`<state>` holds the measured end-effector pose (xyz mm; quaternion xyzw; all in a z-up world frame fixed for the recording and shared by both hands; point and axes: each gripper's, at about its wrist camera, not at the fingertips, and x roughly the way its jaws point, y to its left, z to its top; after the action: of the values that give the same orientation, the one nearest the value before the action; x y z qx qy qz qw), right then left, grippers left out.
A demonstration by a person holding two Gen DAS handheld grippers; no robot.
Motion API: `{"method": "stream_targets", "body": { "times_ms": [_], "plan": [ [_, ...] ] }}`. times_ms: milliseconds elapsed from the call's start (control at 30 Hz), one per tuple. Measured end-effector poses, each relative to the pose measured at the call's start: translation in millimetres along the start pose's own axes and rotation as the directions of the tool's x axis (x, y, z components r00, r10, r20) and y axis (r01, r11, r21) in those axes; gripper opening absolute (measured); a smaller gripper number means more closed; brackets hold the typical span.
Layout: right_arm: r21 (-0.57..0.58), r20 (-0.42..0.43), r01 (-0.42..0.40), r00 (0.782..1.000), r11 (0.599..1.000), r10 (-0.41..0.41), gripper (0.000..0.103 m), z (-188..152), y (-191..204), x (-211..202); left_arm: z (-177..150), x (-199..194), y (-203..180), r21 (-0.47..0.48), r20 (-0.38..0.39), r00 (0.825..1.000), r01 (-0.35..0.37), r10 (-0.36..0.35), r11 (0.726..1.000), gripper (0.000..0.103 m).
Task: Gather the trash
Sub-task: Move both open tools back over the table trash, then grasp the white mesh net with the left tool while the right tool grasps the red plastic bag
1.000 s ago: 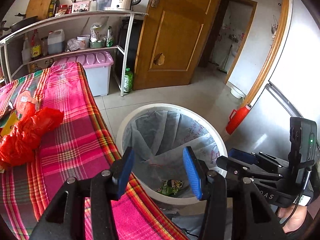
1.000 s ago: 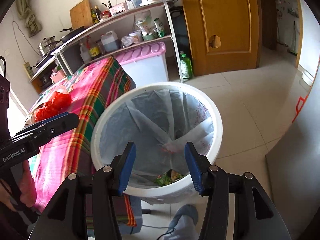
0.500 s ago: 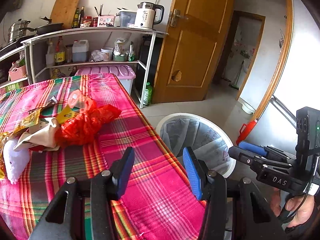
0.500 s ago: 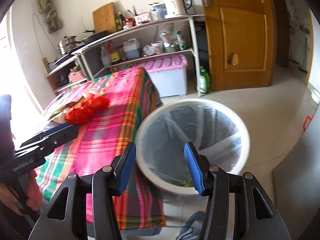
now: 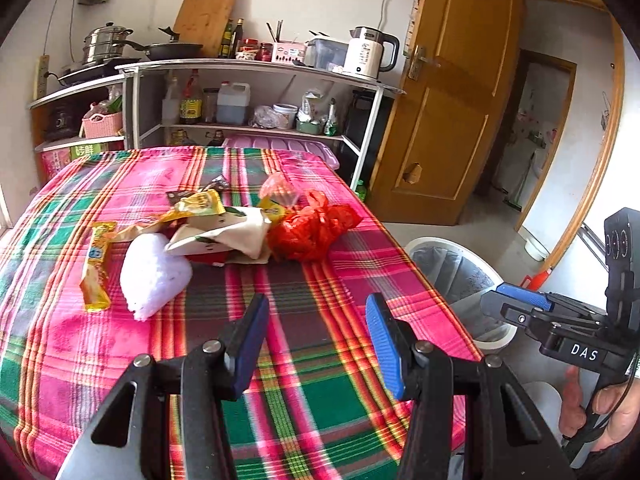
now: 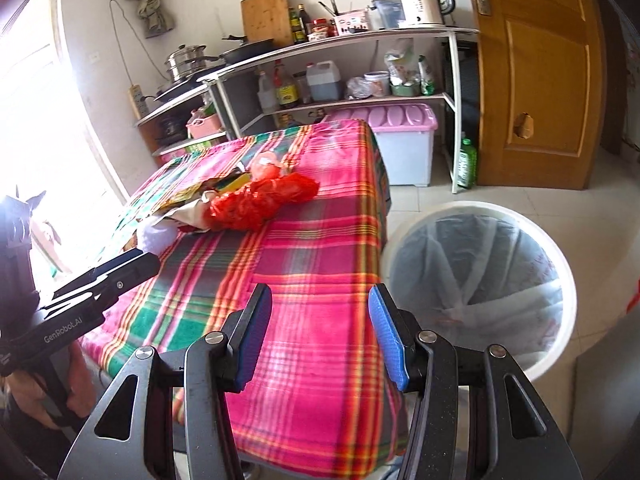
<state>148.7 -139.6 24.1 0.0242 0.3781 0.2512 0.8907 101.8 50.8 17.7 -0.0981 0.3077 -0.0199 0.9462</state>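
A pile of trash lies mid-table on the plaid cloth (image 5: 320, 380): a red plastic bag (image 5: 316, 228), a crumpled white paper wrapper (image 5: 228, 234), a white tissue wad (image 5: 154, 274), a yellow snack packet (image 5: 96, 266) and other wrappers. The red bag also shows in the right wrist view (image 6: 260, 200). A white bin with a clear liner (image 6: 480, 276) stands on the floor right of the table (image 5: 456, 276). My left gripper (image 5: 316, 344) is open and empty over the table's near part. My right gripper (image 6: 320, 332) is open and empty over the table's right edge.
Metal shelves (image 5: 256, 92) with bottles, pots and a kettle (image 5: 368, 56) stand behind the table. A pink-lidded storage box (image 6: 404, 144) sits under them. A wooden door (image 6: 536, 72) is at the right. A green bottle (image 6: 466, 164) stands on the tiled floor.
Both grippers swung left from above the bin toward the table. The trash pile has come into the left wrist view; the bin moved to the right in both views. Both stay open.
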Motion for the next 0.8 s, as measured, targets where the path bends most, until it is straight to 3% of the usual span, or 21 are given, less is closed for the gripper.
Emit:
{"method": "stream_targets", "body": {
  "times_ms": [267, 567, 800],
  "plan": [
    [-0.032, -0.014, -0.035, 0.999, 0.999, 0.034, 0.052, 15.5, 26.3, 23.5, 0.1, -7.1, 43.4, -0.055, 0.025, 0.996, -0.082, 0.083, 0.995, 0.053],
    [-0.031, -0.042, -0.064, 0.997, 0.997, 0.063, 0.052, 35.7, 47.3, 56.3, 15.4, 6.8, 86.0, -0.086, 0.022, 0.985, -0.167, 0.169, 0.982, 0.060],
    [-0.006, -0.057, -0.064, 0.996, 0.998, 0.064, 0.052, 53.1, 51.2, 82.0, 22.9, 30.6, 107.7, -0.114, -0.026, 0.985, -0.175, 0.173, 0.978, 0.061]
  ]
}}
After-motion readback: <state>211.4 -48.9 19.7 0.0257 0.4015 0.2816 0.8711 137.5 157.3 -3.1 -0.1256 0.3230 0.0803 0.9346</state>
